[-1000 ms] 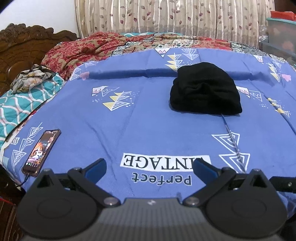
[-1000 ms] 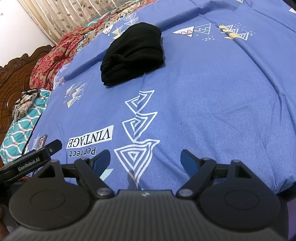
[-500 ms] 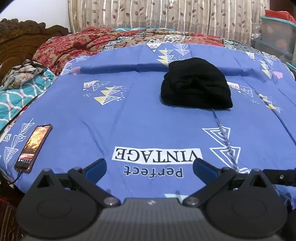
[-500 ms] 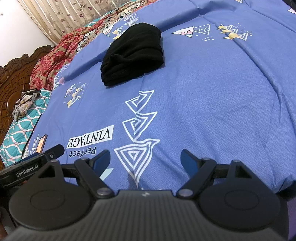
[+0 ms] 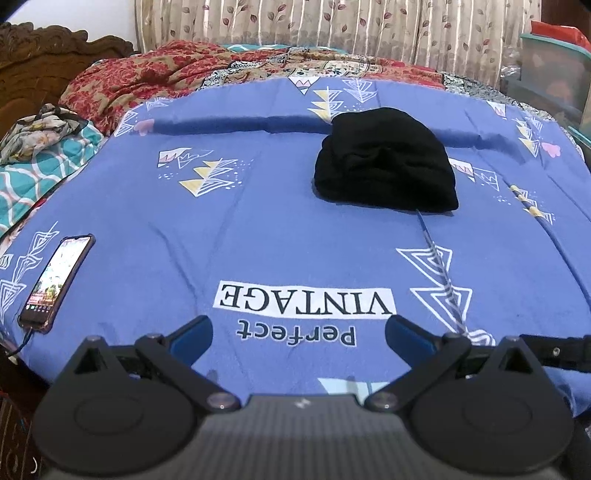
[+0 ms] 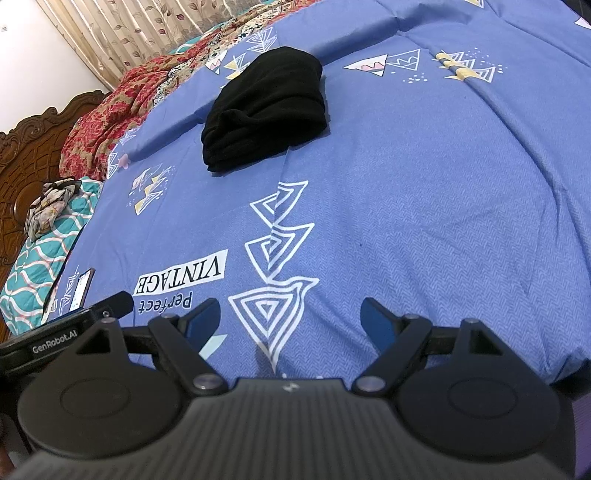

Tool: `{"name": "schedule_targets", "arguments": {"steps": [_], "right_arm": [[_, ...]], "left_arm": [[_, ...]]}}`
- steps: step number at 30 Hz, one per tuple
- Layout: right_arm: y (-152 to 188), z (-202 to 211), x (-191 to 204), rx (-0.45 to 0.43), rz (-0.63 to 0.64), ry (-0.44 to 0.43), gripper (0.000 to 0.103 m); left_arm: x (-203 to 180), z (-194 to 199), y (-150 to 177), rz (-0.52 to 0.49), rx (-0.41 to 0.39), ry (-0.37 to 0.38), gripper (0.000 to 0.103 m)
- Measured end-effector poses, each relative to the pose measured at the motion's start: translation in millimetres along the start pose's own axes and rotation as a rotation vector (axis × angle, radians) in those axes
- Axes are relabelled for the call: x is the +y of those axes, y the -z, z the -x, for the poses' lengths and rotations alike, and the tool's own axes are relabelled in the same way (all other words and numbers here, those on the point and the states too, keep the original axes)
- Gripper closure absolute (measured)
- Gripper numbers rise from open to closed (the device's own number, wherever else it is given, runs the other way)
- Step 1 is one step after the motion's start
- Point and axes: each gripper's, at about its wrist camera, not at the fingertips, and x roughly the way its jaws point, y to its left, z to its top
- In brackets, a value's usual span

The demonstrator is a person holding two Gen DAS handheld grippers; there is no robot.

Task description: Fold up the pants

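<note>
Blue printed bedsheet (image 5: 280, 236) stretches out under both my tongs. My left gripper (image 5: 299, 332) is spread wide with nothing between its fingers, touching nothing. My right gripper (image 6: 291, 314) is just as wide and bare. Black pants (image 5: 384, 166) lie bundled farther up the bed, well apart from both.

A home bedroom: a bed (image 5: 258, 229) with carved wooden headboard (image 6: 22, 177), patterned curtains (image 5: 295, 33) behind.
</note>
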Motion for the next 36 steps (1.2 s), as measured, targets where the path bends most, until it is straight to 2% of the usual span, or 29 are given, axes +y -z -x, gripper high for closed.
{"name": "schedule_targets", "arguments": {"steps": [10, 18, 21, 28, 36], "right_arm": [[0.4, 0.6, 0.9, -0.001, -0.001, 0.001, 0.018], [0.6, 0.5, 1.3, -0.002, -0.001, 0.002, 0.018], [0.5, 1.6, 2.6, -0.006, 0.004, 0.004, 0.018], [0.7, 7.9, 12.3, -0.055, 0.063, 0.018, 0.018], [1.9, 8.0, 17.3, -0.070, 0.078, 0.022, 0.018]], "left_arm": [[-2.7, -9.0, 2.8, -0.002, 0.060, 0.002, 0.000], [-2.3, -7.3, 2.6, -0.001, 0.043, -0.007, 0.000], [-4.8, -6.8, 2.2, -0.017, 0.029, -0.039, 0.000], [-5.5, -9.1, 2.5, -0.024, 0.035, -0.068, 0.000], [1.0, -22.3, 5.1, 0.003, 0.122, -0.122, 0.000]]}}
